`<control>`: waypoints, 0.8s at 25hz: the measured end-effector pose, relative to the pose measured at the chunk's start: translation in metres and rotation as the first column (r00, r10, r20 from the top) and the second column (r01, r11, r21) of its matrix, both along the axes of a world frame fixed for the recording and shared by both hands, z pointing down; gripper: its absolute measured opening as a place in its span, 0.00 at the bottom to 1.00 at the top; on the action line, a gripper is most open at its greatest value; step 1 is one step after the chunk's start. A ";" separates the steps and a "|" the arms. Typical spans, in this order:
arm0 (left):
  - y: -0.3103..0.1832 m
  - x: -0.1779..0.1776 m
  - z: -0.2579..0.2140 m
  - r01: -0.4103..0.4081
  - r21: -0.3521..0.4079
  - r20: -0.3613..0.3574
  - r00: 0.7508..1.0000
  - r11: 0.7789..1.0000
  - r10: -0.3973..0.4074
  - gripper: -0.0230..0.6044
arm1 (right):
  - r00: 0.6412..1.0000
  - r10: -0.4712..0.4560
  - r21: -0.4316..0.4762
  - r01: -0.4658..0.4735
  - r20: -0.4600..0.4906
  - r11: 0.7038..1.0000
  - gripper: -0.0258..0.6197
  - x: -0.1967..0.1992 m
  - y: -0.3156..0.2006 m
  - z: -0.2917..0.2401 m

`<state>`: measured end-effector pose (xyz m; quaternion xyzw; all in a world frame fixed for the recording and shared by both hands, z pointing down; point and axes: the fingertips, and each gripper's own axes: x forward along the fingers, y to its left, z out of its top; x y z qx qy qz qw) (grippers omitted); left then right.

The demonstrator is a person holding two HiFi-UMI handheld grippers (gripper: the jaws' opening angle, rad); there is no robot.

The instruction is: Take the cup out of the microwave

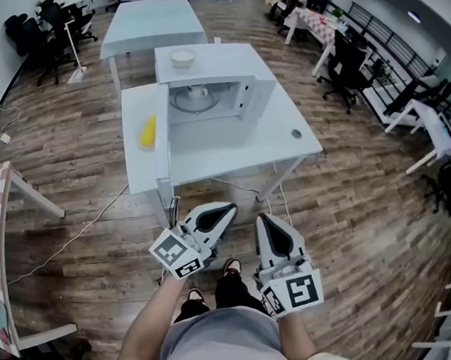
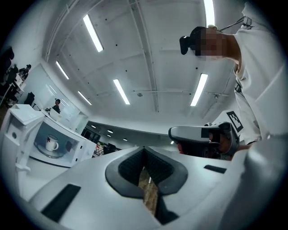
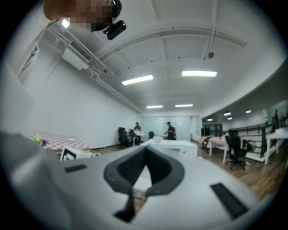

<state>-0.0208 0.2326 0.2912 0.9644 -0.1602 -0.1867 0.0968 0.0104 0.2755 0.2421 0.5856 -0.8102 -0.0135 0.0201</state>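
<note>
Cup (image 2: 52,143) inside microwave (image 1: 259,94), door (image 1: 162,142) wide open

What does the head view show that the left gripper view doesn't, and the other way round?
Only the head view: the bowl on top of the microwave, and a yellow thing left of it. Only the left gripper view: ceiling lights and the handle on the cup. Both: the microwave, the cup inside it, the right gripper.

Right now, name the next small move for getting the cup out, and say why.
Probably step closer and carry the right gripper toward the open microwave. The cup sits inside in plain view, but this gripper and the left gripper hang near the body, short of the table, fingers shut and empty.
</note>
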 end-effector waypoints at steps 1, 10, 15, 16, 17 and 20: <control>-0.002 -0.002 0.000 0.018 -0.004 0.003 1.000 1.000 -0.018 0.06 | 1.000 -0.008 -0.007 0.008 0.005 1.000 0.07 -0.001 -0.002 0.002; -0.025 -0.005 -0.002 0.146 0.002 0.053 0.988 0.989 -0.146 0.06 | 0.996 -0.057 -0.054 0.061 0.075 0.997 0.07 0.010 -0.035 0.013; -0.041 0.000 -0.003 0.203 0.008 0.078 0.976 0.979 -0.203 0.06 | 0.992 -0.086 -0.051 0.091 0.096 0.995 0.07 0.021 -0.060 0.012; -0.045 0.001 -0.002 0.217 0.002 0.080 0.973 0.976 -0.216 0.06 | 0.991 -0.093 -0.054 0.099 0.098 0.994 0.07 0.023 -0.065 0.013; -0.049 0.001 -0.002 0.231 -0.004 0.083 0.970 0.973 -0.230 0.06 | 0.990 -0.101 -0.057 0.107 0.100 0.993 0.07 0.024 -0.071 0.014; -0.061 0.004 0.001 0.270 -0.025 0.092 0.959 0.962 -0.267 0.06 | 0.987 -0.124 -0.068 0.132 0.102 0.989 0.07 0.027 -0.086 0.018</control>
